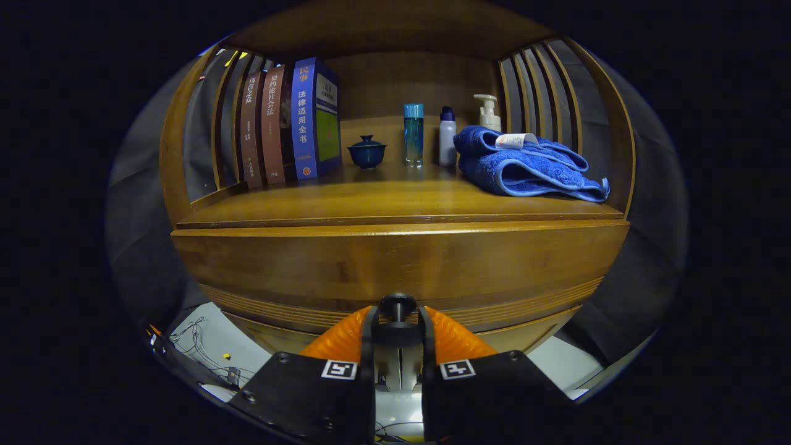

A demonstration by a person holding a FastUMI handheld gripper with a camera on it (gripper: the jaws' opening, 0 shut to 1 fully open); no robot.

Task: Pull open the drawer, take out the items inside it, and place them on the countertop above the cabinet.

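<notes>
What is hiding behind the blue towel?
A pump bottle pokes up behind the blue towel; its lower part is covered. The gripper fingers are closed on the drawer knob.

A brown wooden cabinet (395, 259) fills the middle, with slatted sides (544, 93) and a solid wooden back panel (395, 80) around its bench (383, 201). On the bench stand three books (290, 123) at the left, then a small dark lidded bowl (367, 151), a clear blue bottle (413, 135), a white bottle (447, 137), a pump bottle (489, 112) and a folded blue towel (525, 167) at the right. Dark cloth walls (649, 204) flank the cabinet, the floor (204, 346) below is pale with loose wires (194, 337), and the light is dim and warm.
</notes>
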